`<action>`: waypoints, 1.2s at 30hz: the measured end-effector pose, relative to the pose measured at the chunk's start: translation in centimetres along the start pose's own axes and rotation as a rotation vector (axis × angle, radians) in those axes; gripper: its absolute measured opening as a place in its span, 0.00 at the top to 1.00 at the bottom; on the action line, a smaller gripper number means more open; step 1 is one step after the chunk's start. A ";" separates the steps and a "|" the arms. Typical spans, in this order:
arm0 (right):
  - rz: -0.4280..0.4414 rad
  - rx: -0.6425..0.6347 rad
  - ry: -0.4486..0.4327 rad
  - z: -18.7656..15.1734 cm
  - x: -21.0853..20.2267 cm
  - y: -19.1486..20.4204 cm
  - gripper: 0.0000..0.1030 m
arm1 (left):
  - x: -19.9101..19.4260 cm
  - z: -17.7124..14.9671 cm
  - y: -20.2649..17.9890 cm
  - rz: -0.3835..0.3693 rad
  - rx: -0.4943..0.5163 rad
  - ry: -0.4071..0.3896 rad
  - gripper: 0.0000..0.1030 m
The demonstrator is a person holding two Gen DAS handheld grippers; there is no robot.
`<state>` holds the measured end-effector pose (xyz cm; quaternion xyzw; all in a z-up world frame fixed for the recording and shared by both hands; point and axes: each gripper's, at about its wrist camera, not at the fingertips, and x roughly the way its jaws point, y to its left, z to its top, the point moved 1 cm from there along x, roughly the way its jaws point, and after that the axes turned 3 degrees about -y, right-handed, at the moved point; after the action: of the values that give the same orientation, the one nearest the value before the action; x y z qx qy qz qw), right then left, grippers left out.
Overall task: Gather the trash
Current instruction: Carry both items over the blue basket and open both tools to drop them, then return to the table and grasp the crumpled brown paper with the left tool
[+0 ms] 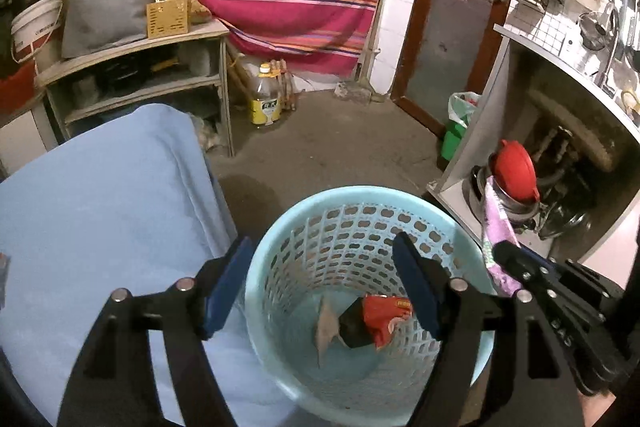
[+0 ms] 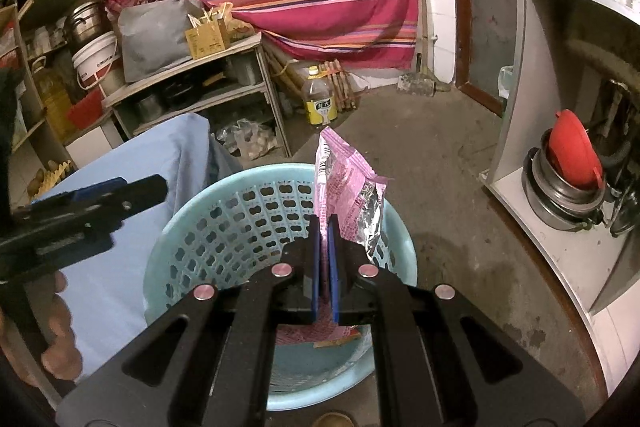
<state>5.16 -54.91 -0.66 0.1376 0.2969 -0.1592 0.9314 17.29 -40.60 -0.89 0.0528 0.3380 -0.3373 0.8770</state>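
Note:
A light blue perforated basket [image 1: 276,227] stands on the floor beside a table draped in blue cloth. At its bottom lie a red wrapper [image 1: 386,315] and a brown scrap of paper [image 1: 326,323]. My left gripper [image 1: 322,243] hangs open over the basket with nothing between its pads. In the right wrist view, my right gripper [image 2: 324,221] is shut on a pink foil snack wrapper [image 2: 348,183], which sticks up over the basket's [image 2: 192,195] far rim. The left gripper [image 2: 136,185] shows at the left there, held by a hand [image 2: 56,331]. The pink wrapper [image 1: 496,227] also appears in the left wrist view.
The blue-clothed table [image 1: 100,207] borders the basket on the left. Behind it is a cluttered shelf unit [image 1: 132,67]. An oil bottle [image 1: 266,95] stands on the concrete floor. On the right, a counter's lower shelf holds pots with a red lid [image 1: 514,167]; a green bin [image 1: 456,135] stands beyond.

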 end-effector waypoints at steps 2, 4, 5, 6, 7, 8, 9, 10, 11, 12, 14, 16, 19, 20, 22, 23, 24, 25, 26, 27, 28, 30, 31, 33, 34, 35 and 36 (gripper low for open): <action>0.007 0.001 0.002 0.0 0.2 0.2 0.95 | -0.9 0.0 0.8 0.013 -0.010 -0.011 0.27; 0.013 -0.002 0.002 0.2 0.4 0.6 0.95 | -1.9 0.1 1.5 0.045 -0.007 -0.033 0.19; 0.016 -0.008 0.003 0.2 0.6 1.0 0.95 | -2.6 0.0 2.1 0.073 -0.002 -0.049 0.17; 0.019 -0.014 0.004 0.2 0.7 1.3 0.95 | -3.3 -0.1 2.7 0.094 -0.003 -0.061 0.15; 0.021 -0.019 0.005 0.2 0.8 1.5 0.95 | -3.8 -0.2 3.2 0.108 -0.007 -0.071 0.13; 0.022 -0.025 0.006 0.2 1.0 1.9 0.95 | -4.4 -0.3 3.9 0.122 -0.012 -0.078 0.13; 0.026 -0.033 0.007 0.2 1.2 2.4 0.95 | -4.8 -0.4 4.4 0.132 -0.013 -0.081 0.13; 0.027 -0.038 0.007 0.2 1.3 2.8 0.95 | -5.1 -0.6 4.9 0.144 -0.015 -0.085 0.13; 0.028 -0.049 0.005 0.2 1.4 3.3 0.94 | -5.4 -0.6 5.5 0.156 -0.021 -0.089 0.13; 0.021 -0.056 0.003 0.2 1.5 3.7 0.89 | -5.7 -0.7 6.1 0.160 -0.031 -0.089 0.13; 0.002 -0.073 0.004 0.1 1.8 4.4 0.81 | -5.9 -0.8 6.8 0.156 -0.050 -0.087 0.13; -0.005 -0.074 0.008 0.1 2.1 4.7 0.66 | -6.3 -1.0 7.4 0.157 -0.061 -0.089 0.13; -0.023 -0.075 0.009 0.0 2.4 5.0 0.49 | -7.1 -1.5 8.4 0.172 -0.069 -0.098 0.13; -0.033 -0.077 0.009 0.1 2.4 5.2 0.47 | -7.4 -1.7 8.8 0.179 -0.074 -0.099 0.13; -0.042 -0.074 0.004 0.0 2.2 5.4 0.29 | -8.0 -2.1 9.8 0.189 -0.084 -0.101 0.12; -0.046 -0.074 -0.005 0.0 2.0 5.6 0.24 | -8.4 -2.3 10.5 0.195 -0.090 -0.101 0.12; -0.056 -0.078 -0.017 0.1 1.8 5.9 0.17 | -8.8 -2.6 11.1 0.203 -0.094 -0.103 0.11; -0.067 -0.086 -0.028 0.1 1.6 6.4 0.11 | -9.2 -2.9 11.8 0.214 -0.098 -0.105 0.09; -0.076 -0.093 -0.038 0.1 1.4 6.9 0.09 | -9.7 -3.3 12.7 0.232 -0.103 -0.107 0.08; -0.079 -0.097 -0.044 0.1 1.2 7.3 0.06 | -10.2 -3.7 13.5 0.245 -0.109 -0.109 0.08; -0.082 -0.103 -0.050 0.0 1.1 8.0 0.04 | -10.7 -4.2 14.3 0.254 -0.115 -0.112 0.08; -0.080 -0.115 -0.044 -0.1 1.3 9.1 0.04 | -12.0 -5.4 16.7 0.283 -0.136 -0.110 0.08; -0.075 -0.123 -0.037 -0.2 1.4 9.9 0.04 | -12.3 -5.7 17.4 0.291 -0.144 -0.109 0.08; -0.057 -0.139 -0.033 -0.4 1.6 11.6 0.04 | -13.6 -6.8 19.8 0.315 -0.163 -0.102 0.07; -0.050 -0.150 -0.034 -0.6 1.7 12.4 0.04 | -14.2 -7.3 20.9 0.330 -0.170 -0.102 0.07; -0.045 -0.162 -0.038 -0.7 1.7 13.3 0.04 | -15.0 -7.9 22.2 0.352 -0.180 -0.104 0.07; -0.038 -0.178 -0.044 -0.8 1.7 14.4 0.04 | -15.7 -8.3 23.4 0.367 -0.190 -0.107 0.07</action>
<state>11.49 -41.89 0.02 0.0453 0.2917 -0.1529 0.9431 18.83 -11.21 -0.53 0.0128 0.3060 -0.1407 0.9415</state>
